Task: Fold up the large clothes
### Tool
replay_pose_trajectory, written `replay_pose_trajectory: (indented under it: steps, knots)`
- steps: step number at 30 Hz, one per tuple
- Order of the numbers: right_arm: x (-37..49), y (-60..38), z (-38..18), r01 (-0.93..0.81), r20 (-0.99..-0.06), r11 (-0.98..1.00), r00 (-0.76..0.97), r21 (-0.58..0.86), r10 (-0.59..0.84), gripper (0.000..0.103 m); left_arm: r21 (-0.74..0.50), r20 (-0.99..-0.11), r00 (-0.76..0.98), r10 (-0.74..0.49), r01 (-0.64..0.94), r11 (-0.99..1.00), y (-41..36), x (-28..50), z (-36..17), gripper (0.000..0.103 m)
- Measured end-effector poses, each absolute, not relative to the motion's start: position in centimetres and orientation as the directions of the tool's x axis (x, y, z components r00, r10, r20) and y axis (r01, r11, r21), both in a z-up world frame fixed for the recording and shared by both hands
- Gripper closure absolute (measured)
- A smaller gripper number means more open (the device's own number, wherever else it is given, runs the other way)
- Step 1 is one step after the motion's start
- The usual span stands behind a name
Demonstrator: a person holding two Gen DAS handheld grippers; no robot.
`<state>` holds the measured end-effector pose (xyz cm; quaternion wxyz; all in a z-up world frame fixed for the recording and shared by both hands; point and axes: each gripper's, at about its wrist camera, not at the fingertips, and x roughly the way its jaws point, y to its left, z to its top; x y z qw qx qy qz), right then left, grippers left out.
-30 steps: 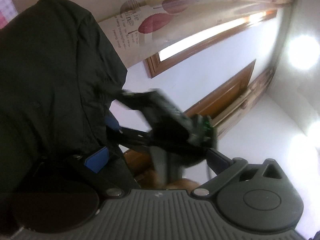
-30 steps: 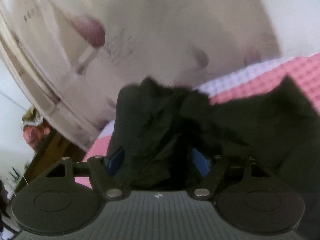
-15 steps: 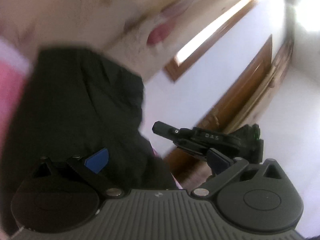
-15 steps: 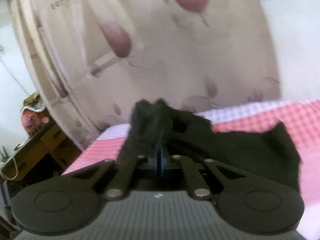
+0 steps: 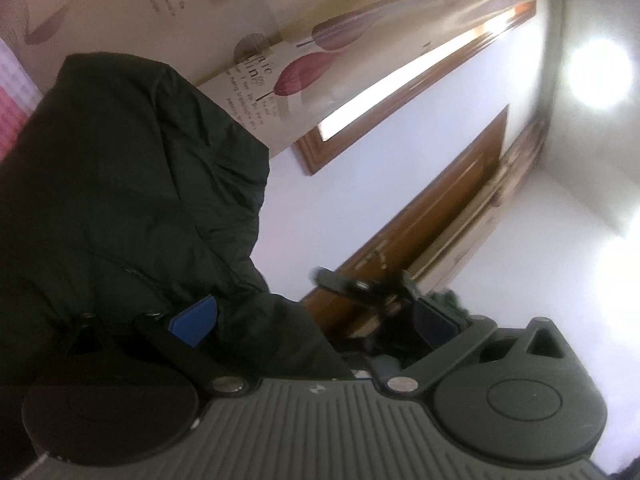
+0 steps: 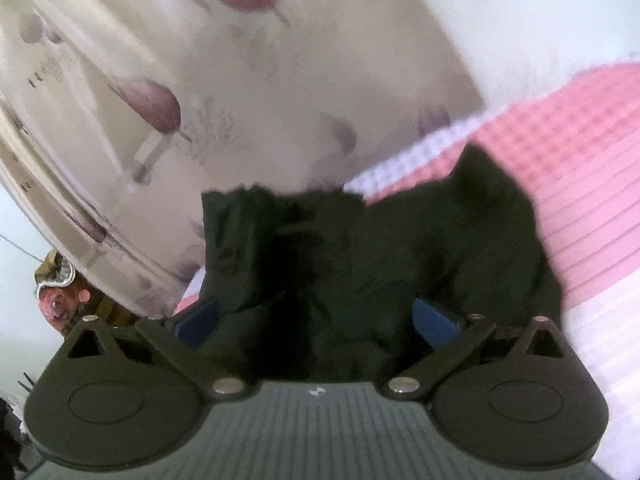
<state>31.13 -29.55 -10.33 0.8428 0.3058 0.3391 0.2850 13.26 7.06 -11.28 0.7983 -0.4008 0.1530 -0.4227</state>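
Observation:
A large dark garment (image 6: 400, 260) lies bunched on the pink checked bedcover (image 6: 560, 160). My right gripper (image 6: 316, 316) points slightly down at it. Its jaws are opening wide, and a heap of the cloth sits between the blue pads (image 6: 196, 320) without being pressed. In the left wrist view the same dark garment (image 5: 120, 200) fills the left side and spills in front of my left gripper (image 5: 314, 316), which is open, its pads (image 5: 194, 320) clear of the cloth. A black finger arm of the other tool (image 5: 348, 284) shows just beyond.
A cream curtain with purple leaf prints (image 6: 200, 80) hangs close behind the bed. The left wrist view shows a wood-framed window (image 5: 400, 80), a wooden door (image 5: 420, 208) and a bright ceiling light (image 5: 600, 72). Cluttered wooden furniture (image 6: 56, 292) stands at the bed's left.
My right gripper pinched shut on the bunched cloth half a second ago and now stands wide apart with the cloth loose between. The left gripper stayed open while its view rolled.

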Motion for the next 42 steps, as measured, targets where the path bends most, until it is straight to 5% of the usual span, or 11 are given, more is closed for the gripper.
replay_pose_trajectory:
  steps: [9,11,12,18,22,30,35,36,37,39,42]
  knots:
    - [36.3,-20.8,-7.3,-0.408,-0.49,0.709,0.522,0.576,0.698,0.0,-0.756,0.159,0.515,-0.842,0.613,0.232,5.6,13.6,-12.6,0.0]
    - [36.5,-18.7,-7.4,-0.461,-0.547,0.766,0.537,0.447,0.642,0.012,-0.742,0.159,0.517,-0.841,0.624,0.243,5.3,13.7,-12.7,0.0]
    - [36.5,-18.0,-7.8,-0.487,-0.568,0.784,0.544,0.385,0.617,0.035,-0.744,0.166,0.522,-0.837,0.623,0.241,5.4,13.8,-12.8,0.0]
    - [33.9,-16.0,-6.0,-0.595,-0.538,0.8,0.653,0.072,0.534,0.074,-0.802,0.169,0.581,-0.797,0.55,0.231,7.5,13.0,-11.4,0.0]
    - [32.9,-15.3,-4.1,-0.616,-0.493,0.786,0.701,-0.054,0.515,0.084,-0.782,0.173,0.672,-0.72,0.538,0.314,10.5,11.2,-9.5,0.0]
    - [34.2,-18.0,-3.5,-0.604,-0.48,0.787,0.731,-0.124,0.485,0.091,-0.854,0.016,0.793,-0.609,0.328,0.404,12.2,13.2,-12.0,0.0]
    - [36.9,-24.7,-5.8,-0.542,-0.488,0.787,0.623,0.294,0.611,0.085,-0.833,0.061,0.785,-0.617,0.381,0.402,10.2,13.5,-12.5,0.0]
    - [36.9,-26.5,-6.0,-0.487,-0.477,0.787,0.626,0.378,0.617,0.066,-0.832,0.064,0.783,-0.619,0.385,0.4,10.1,13.4,-12.6,0.0]
    - [36.7,-28.1,-6.2,-0.437,-0.469,0.776,0.624,0.454,0.625,0.032,-0.833,0.067,0.779,-0.624,0.389,0.395,10.2,13.5,-12.6,0.0]
    - [35.3,-30.5,-6.7,-0.378,-0.45,0.744,0.615,0.551,0.647,0.0,-0.832,0.067,0.774,-0.629,0.391,0.393,10.3,13.5,-12.7,0.0]
    - [33.3,-30.6,-7.3,-0.37,-0.476,0.714,0.554,0.594,0.683,0.0,-0.828,0.066,0.771,-0.633,0.396,0.396,10.0,13.6,-12.8,0.0]
